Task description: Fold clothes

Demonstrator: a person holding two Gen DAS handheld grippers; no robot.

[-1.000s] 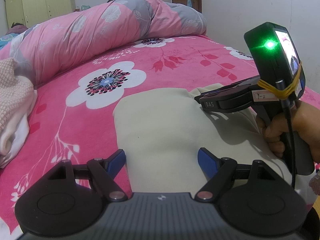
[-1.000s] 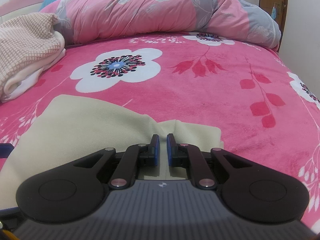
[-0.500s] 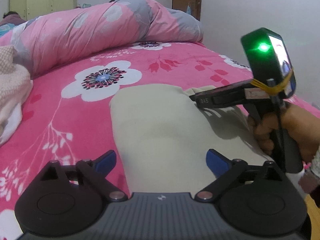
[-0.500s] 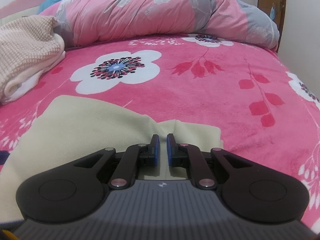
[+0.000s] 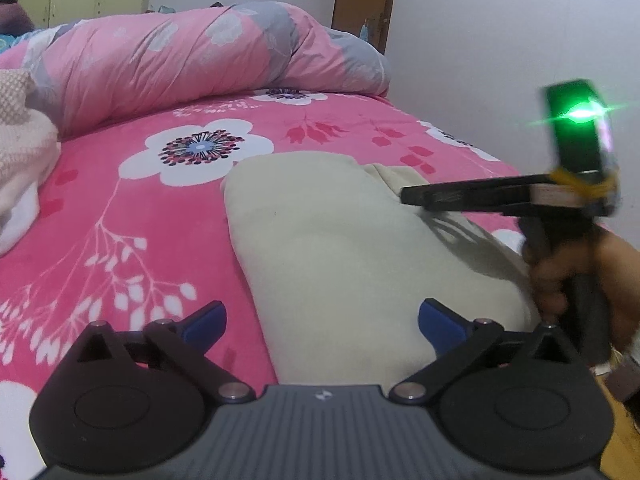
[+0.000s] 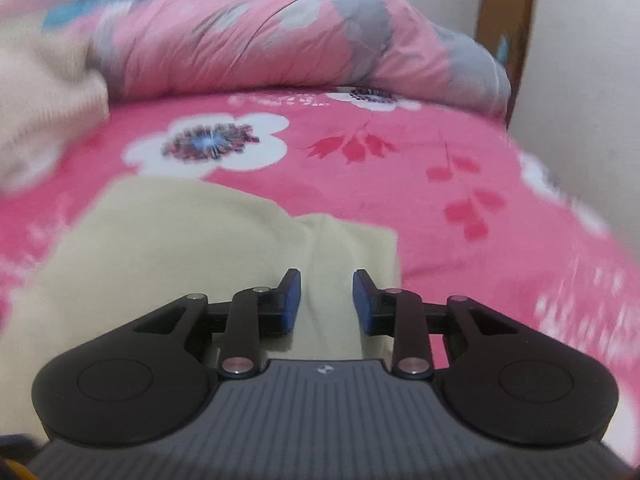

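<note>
A cream garment (image 5: 340, 248) lies folded on the pink flowered bedspread (image 5: 120, 208). My left gripper (image 5: 322, 320) is open above the garment's near left edge, nothing between its blue pads. The right gripper (image 5: 404, 196) shows from the side in the left wrist view, held by a hand (image 5: 560, 280) above the garment's right part. In the right wrist view the right gripper (image 6: 326, 300) is open over the cream garment (image 6: 180, 248), above a narrow flap at its right edge, with its fingers clear of the cloth.
A rolled pink and grey quilt (image 5: 192, 68) lies along the far side of the bed. A pile of pale knitted clothes (image 5: 20, 160) sits at the left. A white wall and a brown door (image 5: 364, 0) stand to the right.
My right gripper has opened and lifted off the cream garment, which it was shut on. The left gripper stayed open and shifted left with its view tilted up.
</note>
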